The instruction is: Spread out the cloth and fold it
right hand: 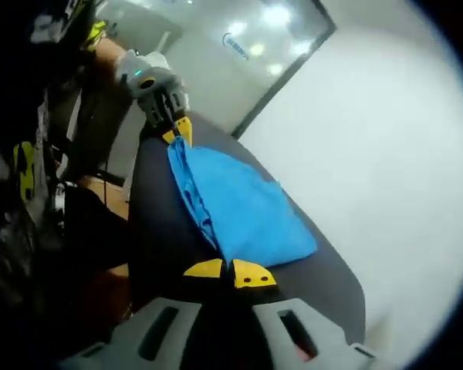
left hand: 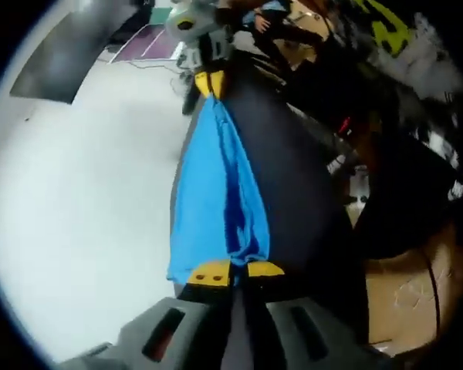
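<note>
A bright blue cloth (left hand: 216, 193) hangs stretched between both grippers above a dark table (left hand: 293, 185). My left gripper (left hand: 235, 270) is shut on one end of the cloth, its yellow fingertips pinching the fabric. At the far end in the left gripper view, the right gripper (left hand: 207, 81) holds the other end. In the right gripper view my right gripper (right hand: 229, 272) is shut on the blue cloth (right hand: 243, 208), which sags onto the dark table (right hand: 162, 231). The left gripper (right hand: 177, 129) clamps the opposite corner there.
A white floor (left hand: 85, 208) lies to the left of the table. A person in dark clothing (right hand: 23, 177) stands beside the table, holding the grippers. A brown cardboard box (left hand: 405, 297) sits low at the right. A glass wall (right hand: 239, 46) is behind.
</note>
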Available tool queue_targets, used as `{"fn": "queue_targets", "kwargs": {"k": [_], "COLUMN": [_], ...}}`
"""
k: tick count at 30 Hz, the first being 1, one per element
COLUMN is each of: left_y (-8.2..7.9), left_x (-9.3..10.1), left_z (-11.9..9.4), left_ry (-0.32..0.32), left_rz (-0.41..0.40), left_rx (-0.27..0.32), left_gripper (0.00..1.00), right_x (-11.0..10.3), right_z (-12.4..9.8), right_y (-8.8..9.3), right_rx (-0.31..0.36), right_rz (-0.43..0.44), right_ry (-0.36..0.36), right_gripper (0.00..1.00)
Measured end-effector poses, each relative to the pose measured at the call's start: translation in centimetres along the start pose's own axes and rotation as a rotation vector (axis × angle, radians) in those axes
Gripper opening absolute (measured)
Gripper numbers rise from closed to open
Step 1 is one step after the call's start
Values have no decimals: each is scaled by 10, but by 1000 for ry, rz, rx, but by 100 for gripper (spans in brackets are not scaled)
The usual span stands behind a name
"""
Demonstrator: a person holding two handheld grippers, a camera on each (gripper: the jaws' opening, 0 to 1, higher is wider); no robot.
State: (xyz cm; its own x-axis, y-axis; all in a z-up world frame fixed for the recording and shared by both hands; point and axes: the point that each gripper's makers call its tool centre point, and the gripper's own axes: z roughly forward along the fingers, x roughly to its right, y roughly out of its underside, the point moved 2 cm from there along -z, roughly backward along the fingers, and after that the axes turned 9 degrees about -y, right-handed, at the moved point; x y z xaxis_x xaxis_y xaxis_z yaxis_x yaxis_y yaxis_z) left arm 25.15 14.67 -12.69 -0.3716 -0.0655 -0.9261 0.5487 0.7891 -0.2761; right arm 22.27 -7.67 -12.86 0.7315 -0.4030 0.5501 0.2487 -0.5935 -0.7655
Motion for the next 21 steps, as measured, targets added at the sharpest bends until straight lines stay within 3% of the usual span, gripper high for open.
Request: {"fn": "queue_targets", "kwargs": {"k": [3, 5, 14, 16, 18, 21], "left_y": [-3, -15, -37, -49, -65, -77], "left_x": [-19, -25, -66, -79, -96, -113], "left_z": [-5, -9, -42, -53, -64, -74], "left_ry": [-11, -13, -98, -135, -188, -213], "left_rz": [-217, -314, -441, -446, -422, -440], "left_rx": [-34, -2, 14, 42, 85, 103], "left_gripper": [0, 0, 0, 0, 0, 0], "right_x": [17, 24, 22, 21, 18, 29], "right_z": [-12, -22, -61, -79, -96, -107], "right_y": [-10, -23, -52, -83, -111, -120], "right_rx": [60, 76, 106, 227, 338, 304], "right_rz": [41, 6, -56, -117, -99, -141], "right_ry": [95, 143, 187, 227, 237, 287], "right_gripper": [0, 0, 0, 0, 0, 0]}}
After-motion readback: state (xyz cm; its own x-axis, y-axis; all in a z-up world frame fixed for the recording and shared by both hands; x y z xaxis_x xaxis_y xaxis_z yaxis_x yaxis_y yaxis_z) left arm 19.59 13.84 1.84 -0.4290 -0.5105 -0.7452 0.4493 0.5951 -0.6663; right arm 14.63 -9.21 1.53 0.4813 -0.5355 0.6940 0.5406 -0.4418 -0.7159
